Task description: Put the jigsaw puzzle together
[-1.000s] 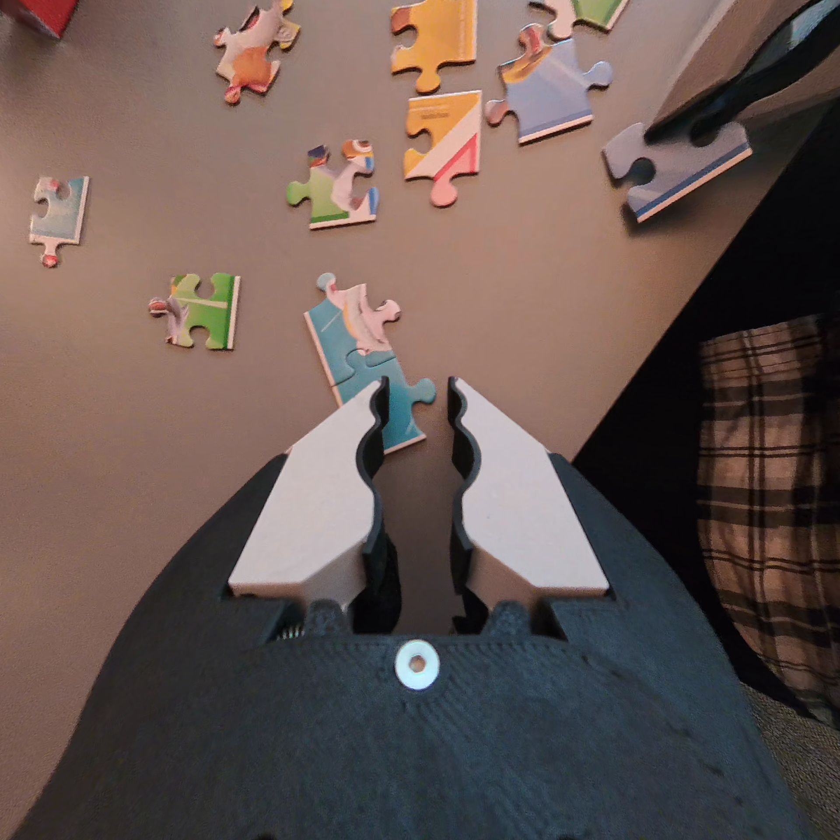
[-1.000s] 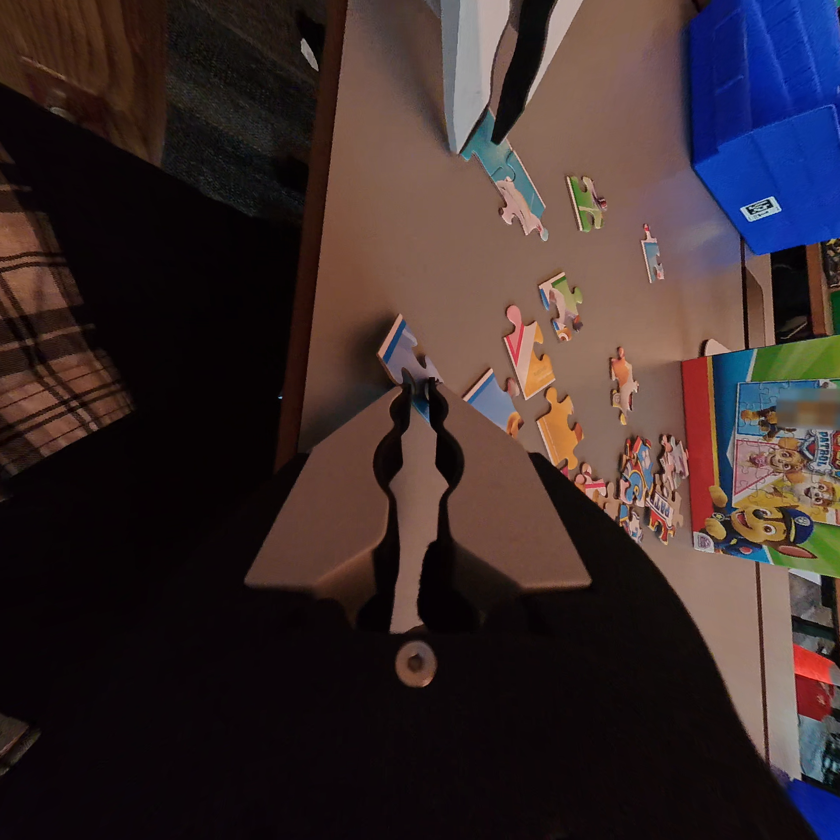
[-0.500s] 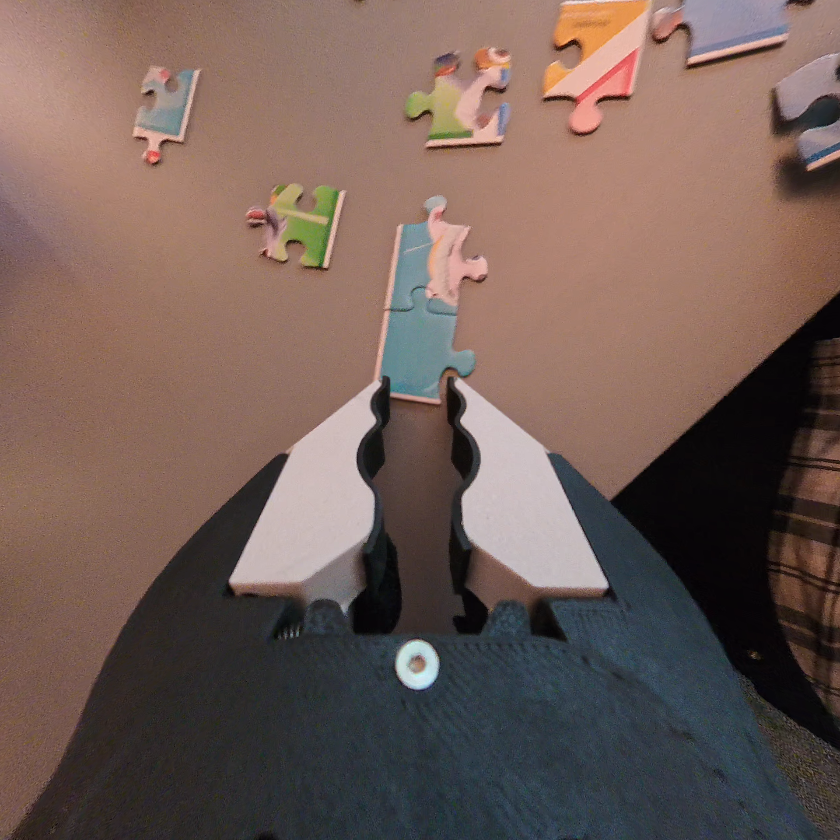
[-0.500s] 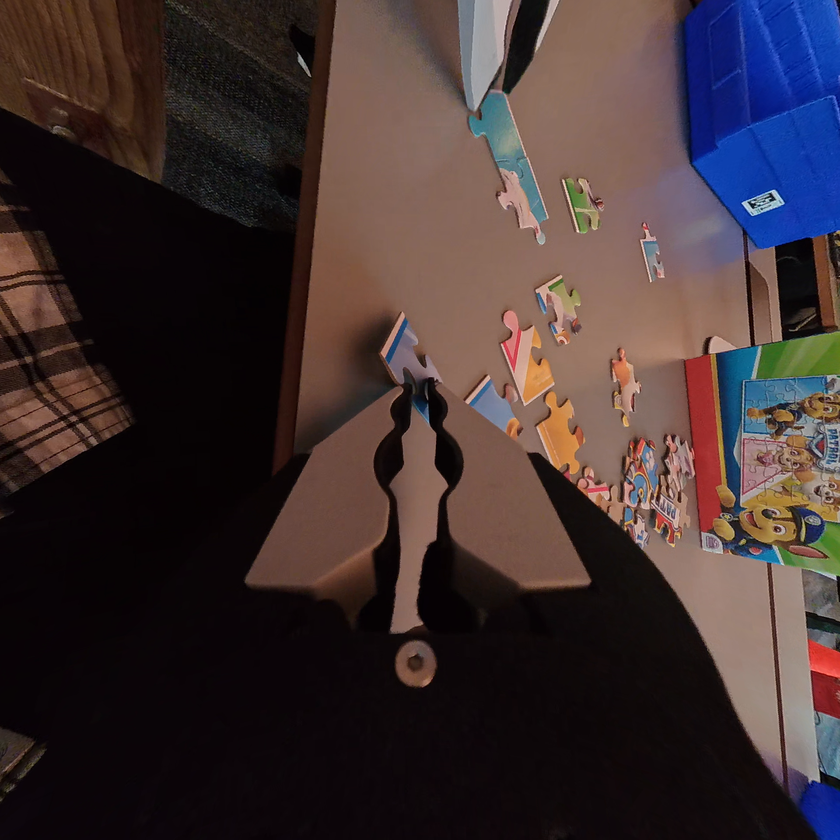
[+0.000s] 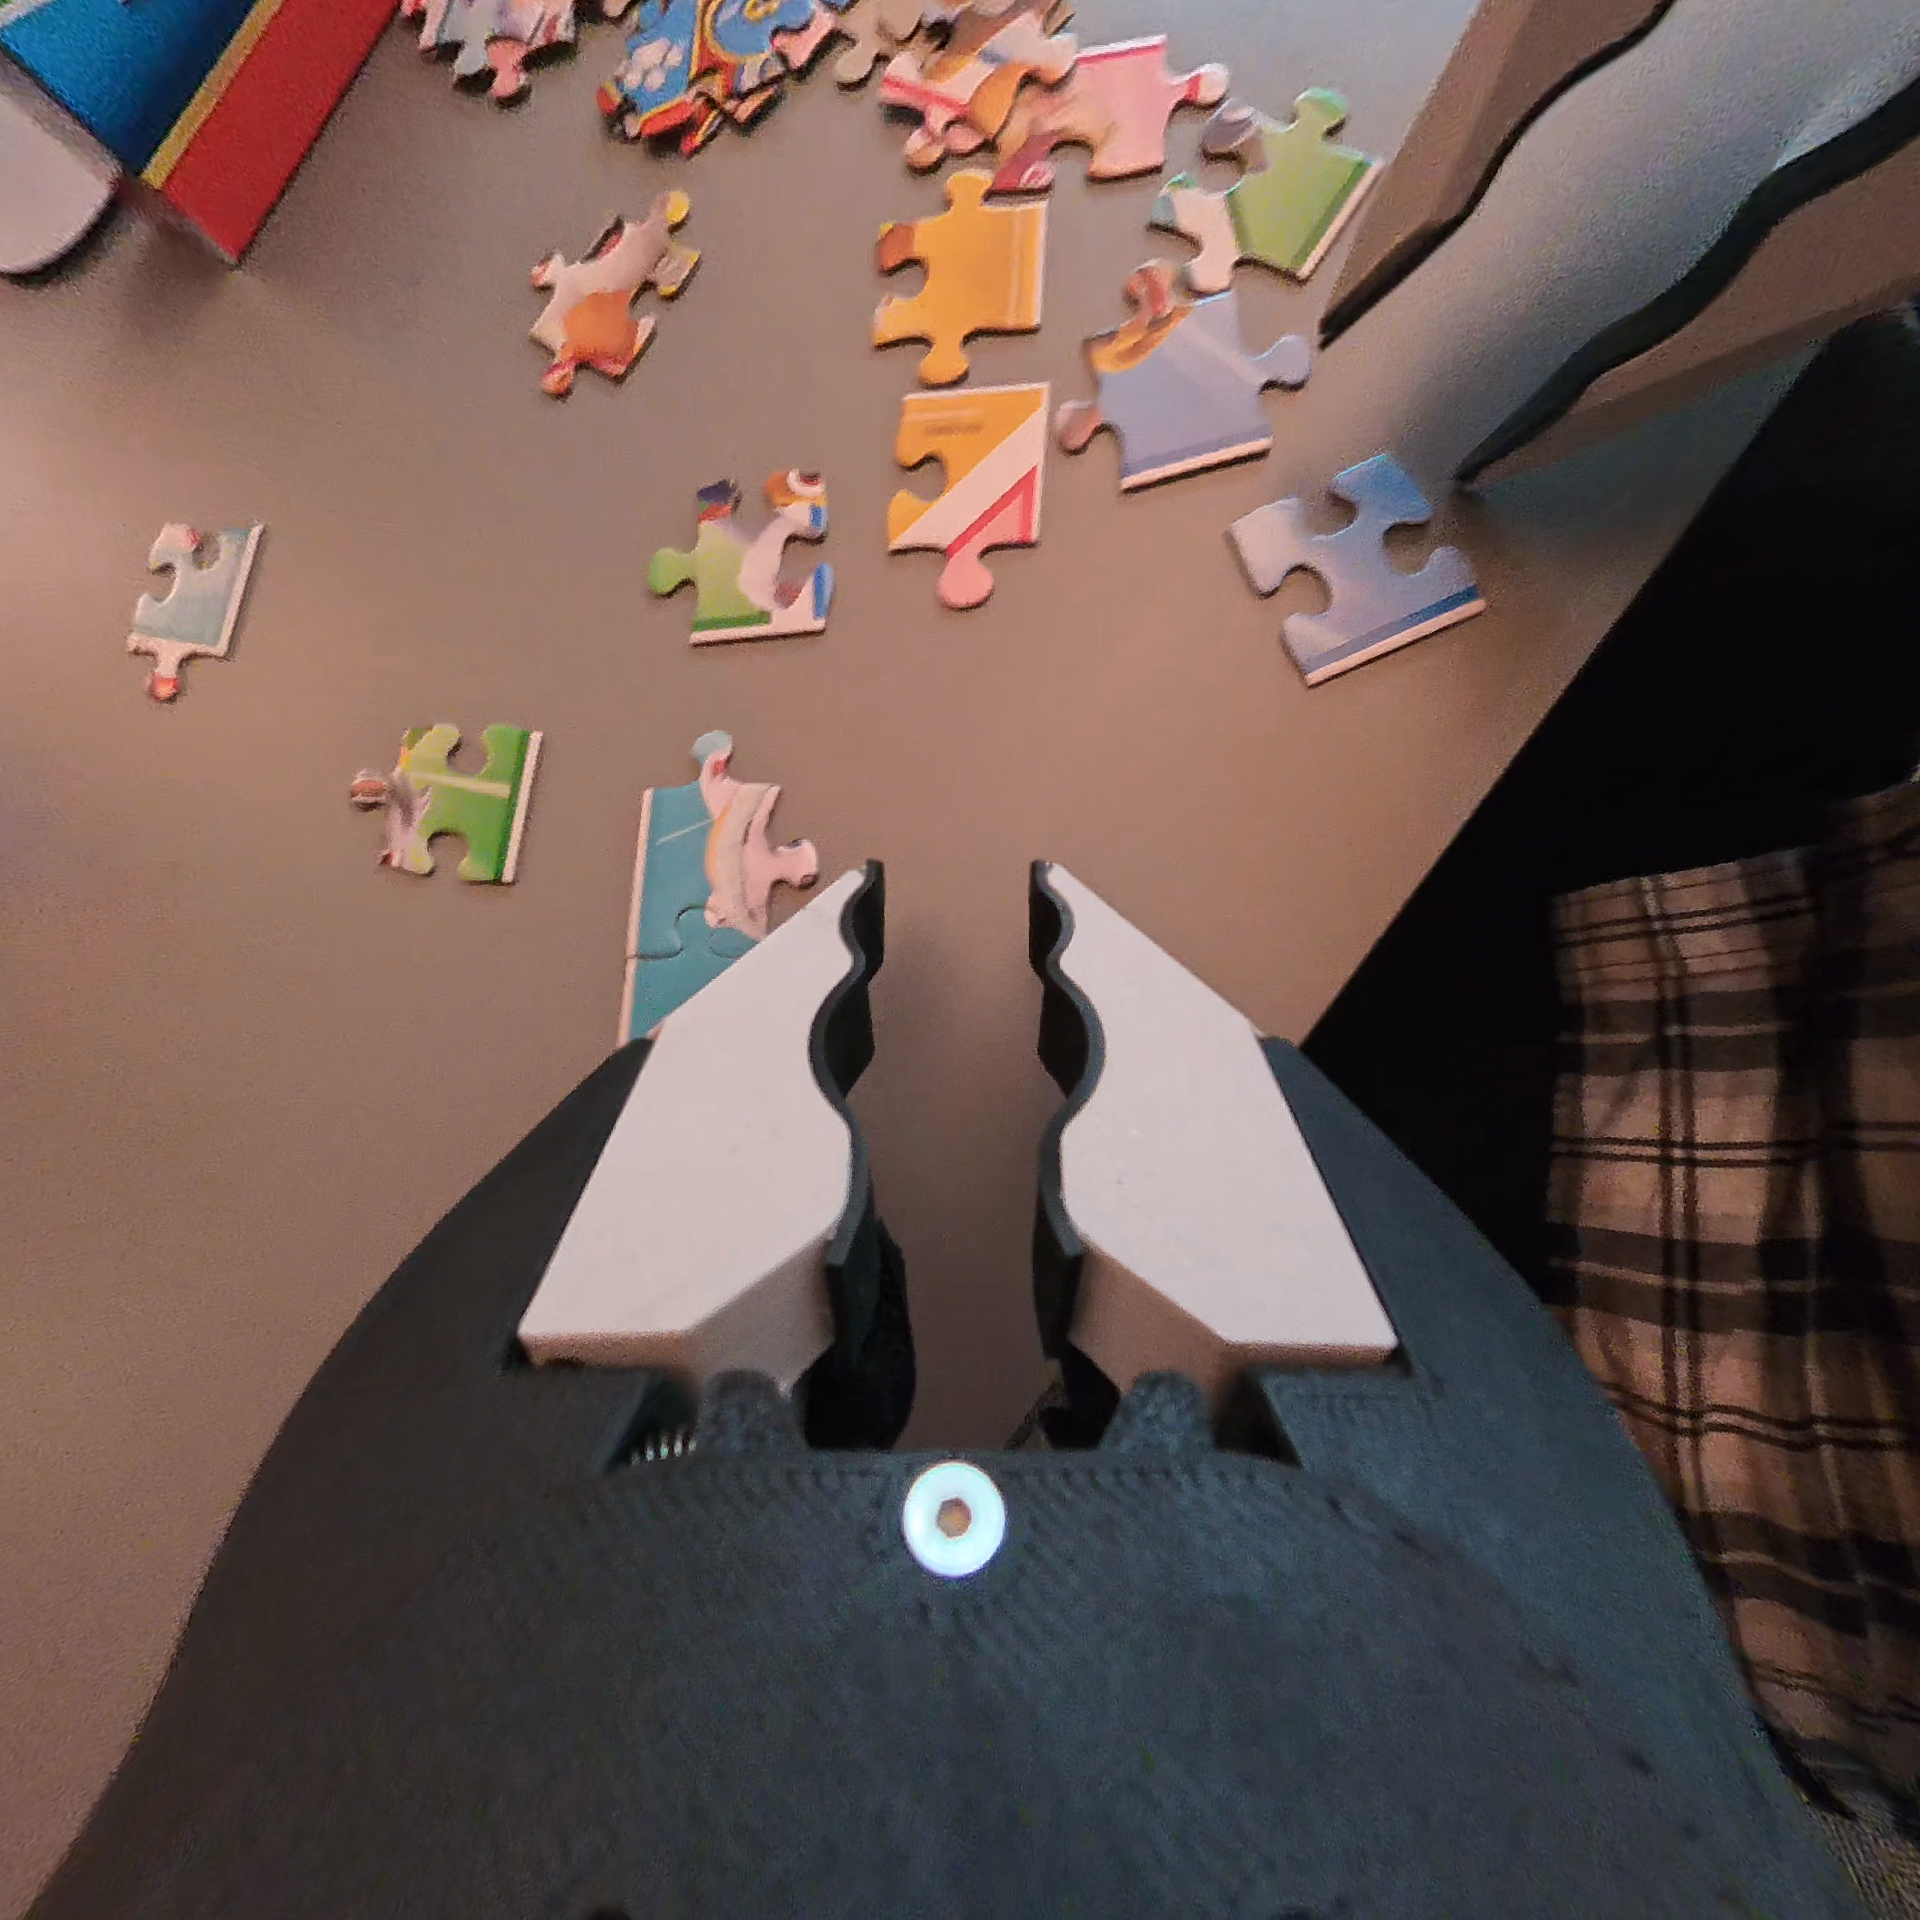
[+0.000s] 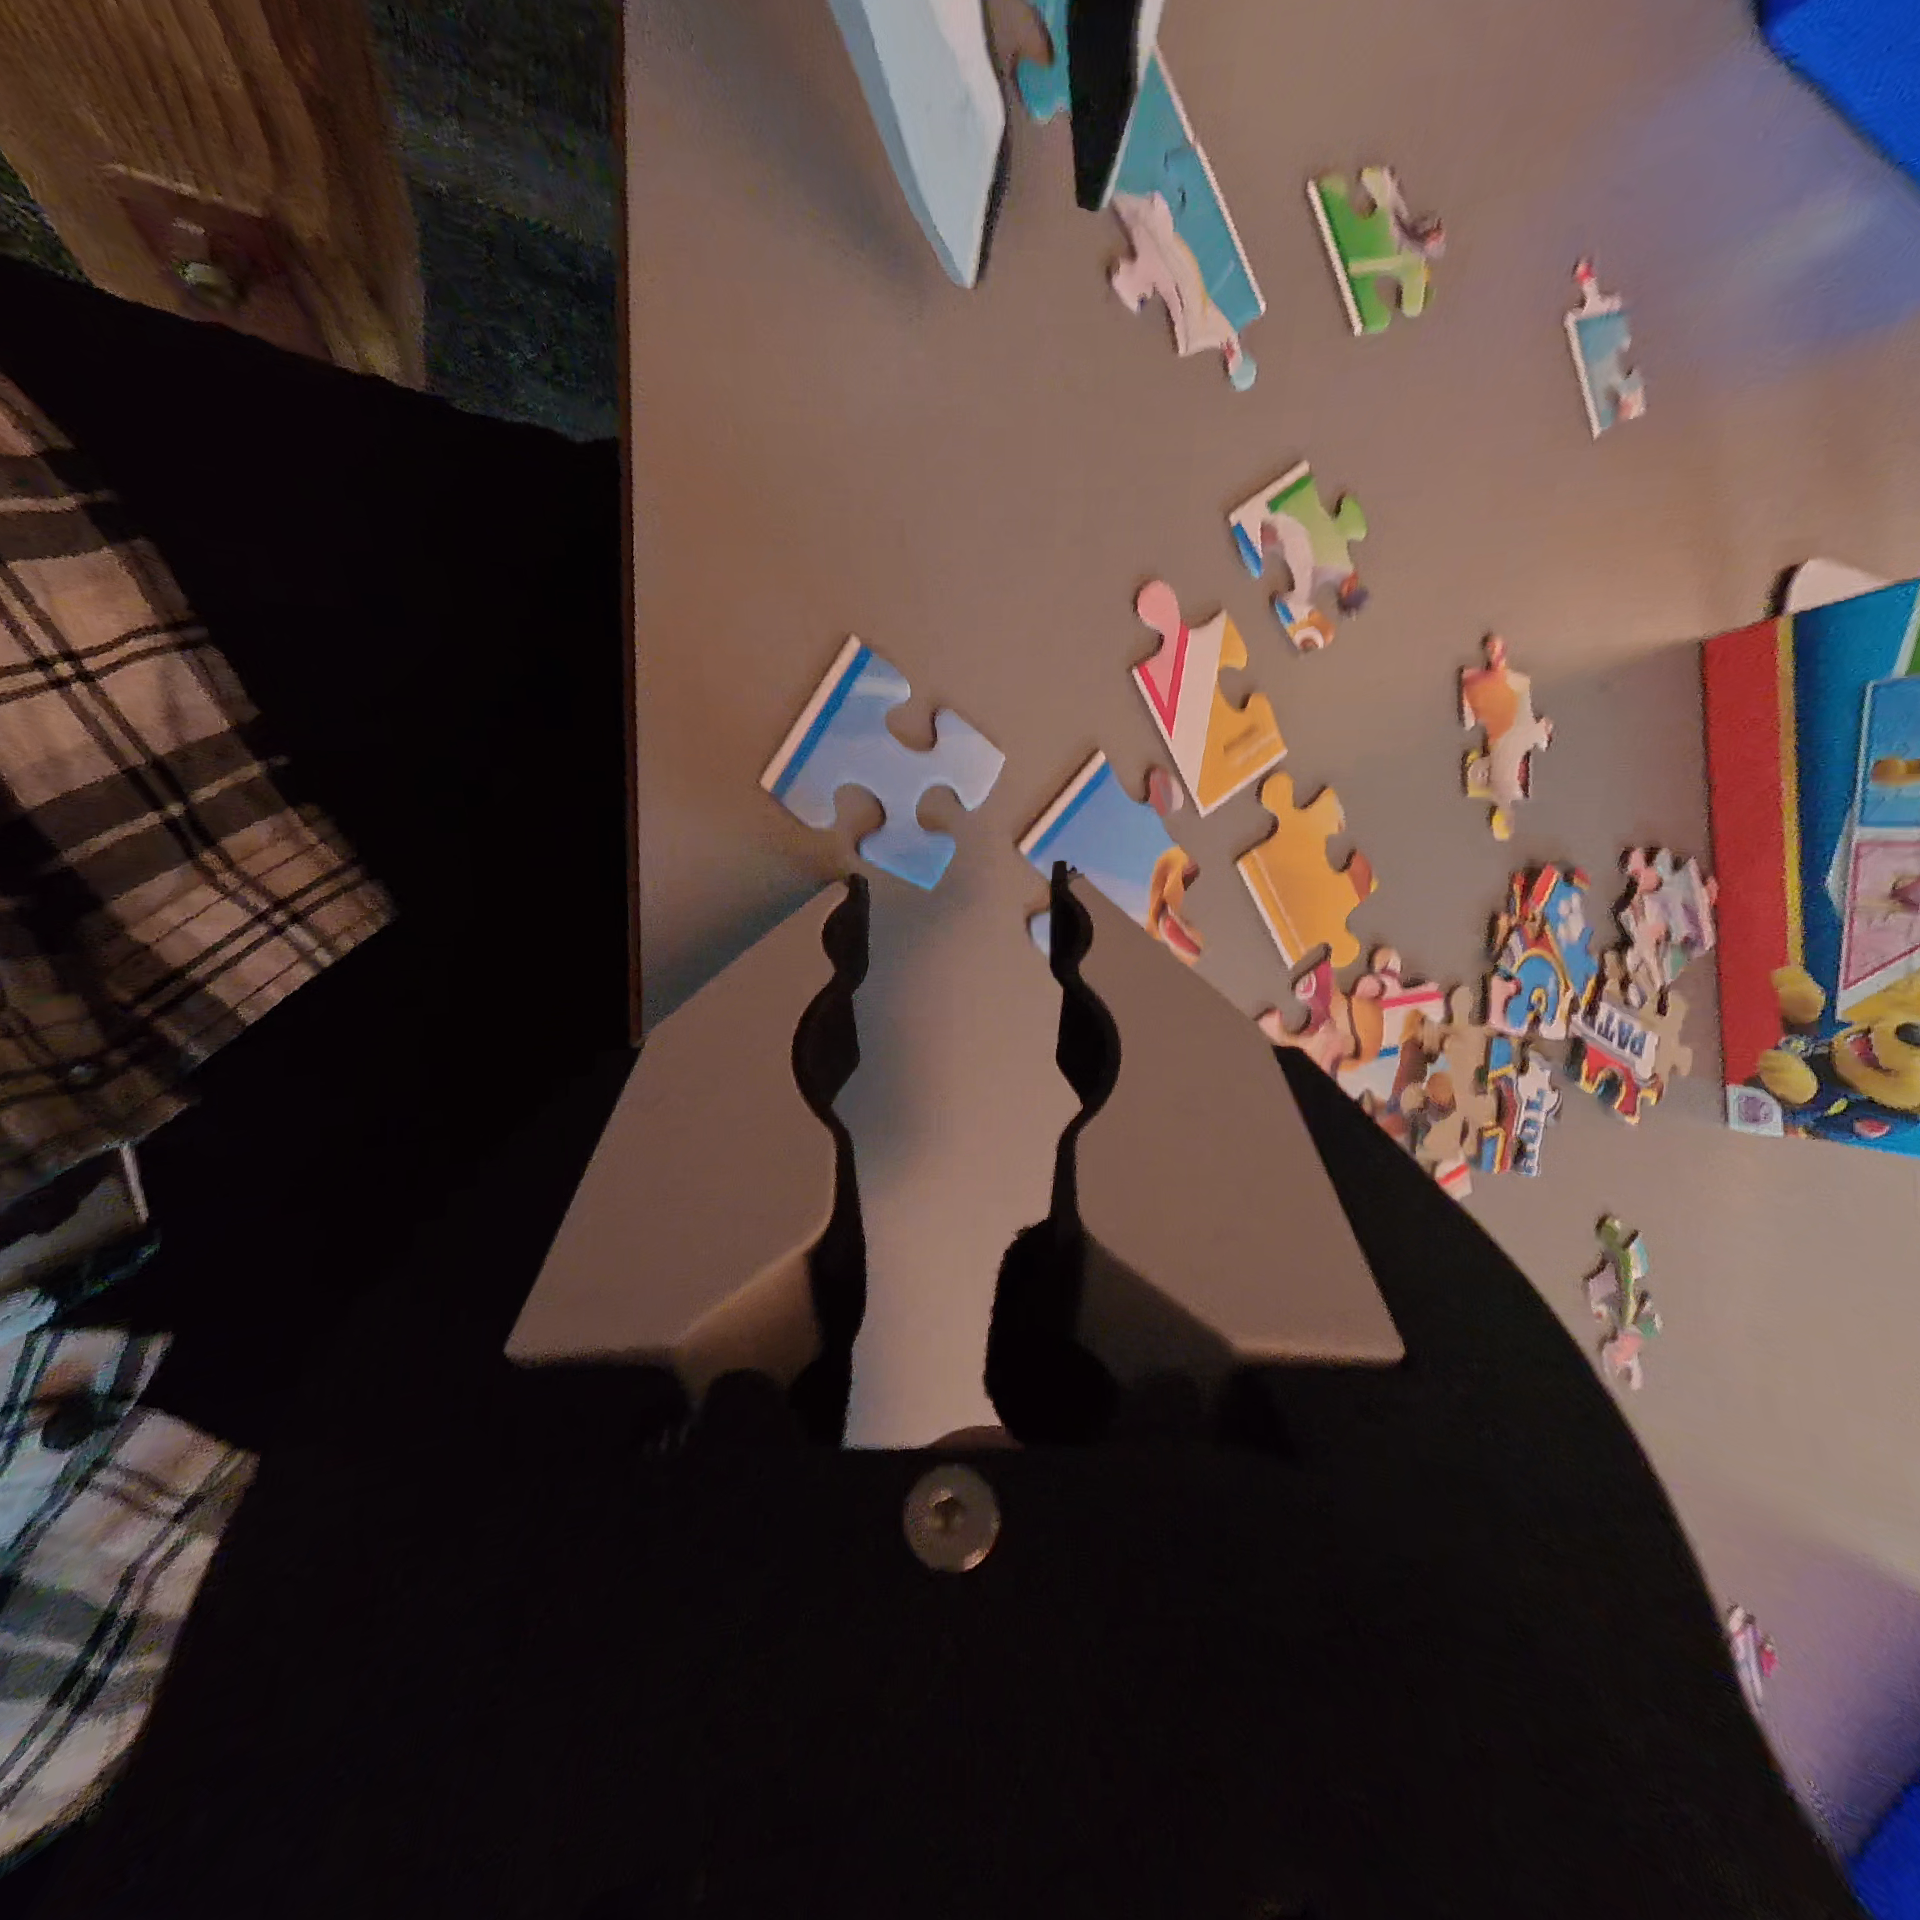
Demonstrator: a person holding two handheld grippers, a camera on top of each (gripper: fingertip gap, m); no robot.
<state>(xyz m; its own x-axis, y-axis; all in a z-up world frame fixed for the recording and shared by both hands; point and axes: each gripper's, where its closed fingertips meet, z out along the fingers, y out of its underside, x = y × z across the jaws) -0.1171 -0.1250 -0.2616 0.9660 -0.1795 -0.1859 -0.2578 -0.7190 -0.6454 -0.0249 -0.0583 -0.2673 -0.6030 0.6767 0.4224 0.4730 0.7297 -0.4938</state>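
Matching step, I judge: both my tongs gape empty; right gripper point(image 6: 951, 883) sits below the pale blue piece point(image 6: 883, 769) (lying flat); next, I must pinch it toward the teal pair point(image 5: 691, 904) at frame centre beside my left gripper point(image 5: 956, 878).

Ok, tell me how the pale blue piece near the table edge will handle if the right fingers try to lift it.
The pale blue piece lies flat on the table, so grabbing an edge probably needs tilting or sliding first. It looks thin and card-like, likely light and fairly stiff. Pushed, it would probably slide, and the table edge is close.
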